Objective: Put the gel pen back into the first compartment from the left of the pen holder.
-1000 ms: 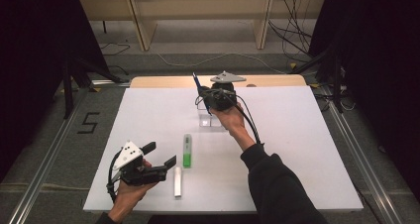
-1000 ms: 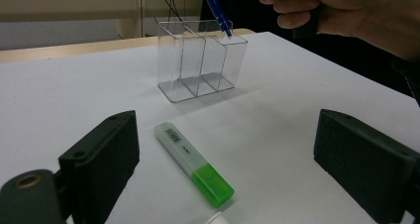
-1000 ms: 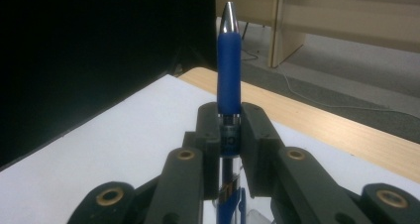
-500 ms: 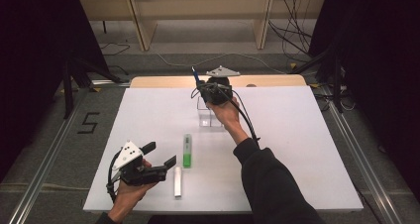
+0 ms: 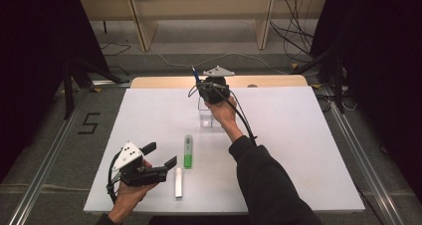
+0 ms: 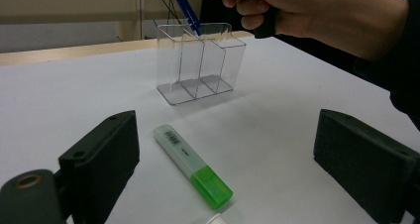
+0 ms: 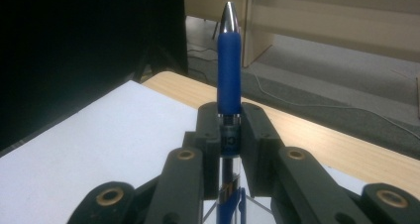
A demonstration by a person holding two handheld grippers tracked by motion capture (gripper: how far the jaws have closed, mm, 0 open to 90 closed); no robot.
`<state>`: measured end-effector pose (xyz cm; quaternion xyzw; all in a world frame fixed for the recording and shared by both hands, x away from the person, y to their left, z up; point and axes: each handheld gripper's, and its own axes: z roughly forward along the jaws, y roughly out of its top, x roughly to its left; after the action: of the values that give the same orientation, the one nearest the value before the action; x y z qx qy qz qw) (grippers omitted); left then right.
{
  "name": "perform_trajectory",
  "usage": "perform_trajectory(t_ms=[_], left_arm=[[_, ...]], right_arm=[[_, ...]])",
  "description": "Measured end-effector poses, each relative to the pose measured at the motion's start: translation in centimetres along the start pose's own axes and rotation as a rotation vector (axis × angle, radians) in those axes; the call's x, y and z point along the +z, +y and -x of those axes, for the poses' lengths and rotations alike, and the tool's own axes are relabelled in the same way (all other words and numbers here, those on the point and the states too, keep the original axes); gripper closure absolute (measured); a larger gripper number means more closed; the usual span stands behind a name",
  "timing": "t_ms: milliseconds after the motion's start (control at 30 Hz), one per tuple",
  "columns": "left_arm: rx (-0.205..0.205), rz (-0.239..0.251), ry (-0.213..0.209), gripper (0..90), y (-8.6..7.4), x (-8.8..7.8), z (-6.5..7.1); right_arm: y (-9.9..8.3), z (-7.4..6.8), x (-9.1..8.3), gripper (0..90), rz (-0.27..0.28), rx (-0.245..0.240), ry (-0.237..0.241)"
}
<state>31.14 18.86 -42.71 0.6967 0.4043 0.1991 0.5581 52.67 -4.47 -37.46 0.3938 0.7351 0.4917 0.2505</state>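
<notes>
My right gripper is shut on a blue pen, which stands nearly upright between the jaws with its silver end up. It hovers over a clear three-compartment organizer at the table's far middle. From the left gripper view the blue pen slants down to the top rim of the organizer; I cannot tell which compartment. My left gripper stands open near the front left. A green-capped highlighter lies flat on the table between and ahead of its jaws, untouched.
A silver-white marker lies near the front edge, just right of the left gripper. The white table top ends in a wooden strip at the far side. Cables and shelf legs lie on the floor beyond.
The right gripper has shifted a little toward the table's far side with the pen, staying over the organizer. The left gripper has kept still.
</notes>
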Motion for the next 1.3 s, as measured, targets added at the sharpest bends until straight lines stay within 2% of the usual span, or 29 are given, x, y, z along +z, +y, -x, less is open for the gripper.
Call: perform_trajectory(t_ms=[133,767,1033,1167,1267,1300], left_arm=[[0.001,-0.001,-0.003,10.0,0.0,0.0,0.0],[-0.002,-0.002,-0.002,10.0,0.0,0.0,0.0],[-0.002,-0.003,-0.003,10.0,0.0,0.1,0.0],[-0.002,-0.004,-0.003,9.9,-0.1,0.1,0.0],[-0.002,-0.003,-0.002,9.9,-0.1,0.1,0.0],[-0.002,-0.003,-0.001,10.0,-0.1,0.1,0.0]], right_arm=[[-0.2,-0.2,0.3,79.9,-0.001,-0.008,-0.014],[-1.3,-0.7,1.0,79.7,-0.015,0.011,-0.043],[-2.2,-0.4,1.0,79.7,-0.018,0.032,-0.063],[-2.5,-0.4,0.8,78.3,-0.02,0.043,-0.055],[-2.4,-0.5,0.6,58.3,-0.041,0.053,-0.055],[-2.4,-0.5,0.4,54.8,-0.05,0.059,-0.056]])
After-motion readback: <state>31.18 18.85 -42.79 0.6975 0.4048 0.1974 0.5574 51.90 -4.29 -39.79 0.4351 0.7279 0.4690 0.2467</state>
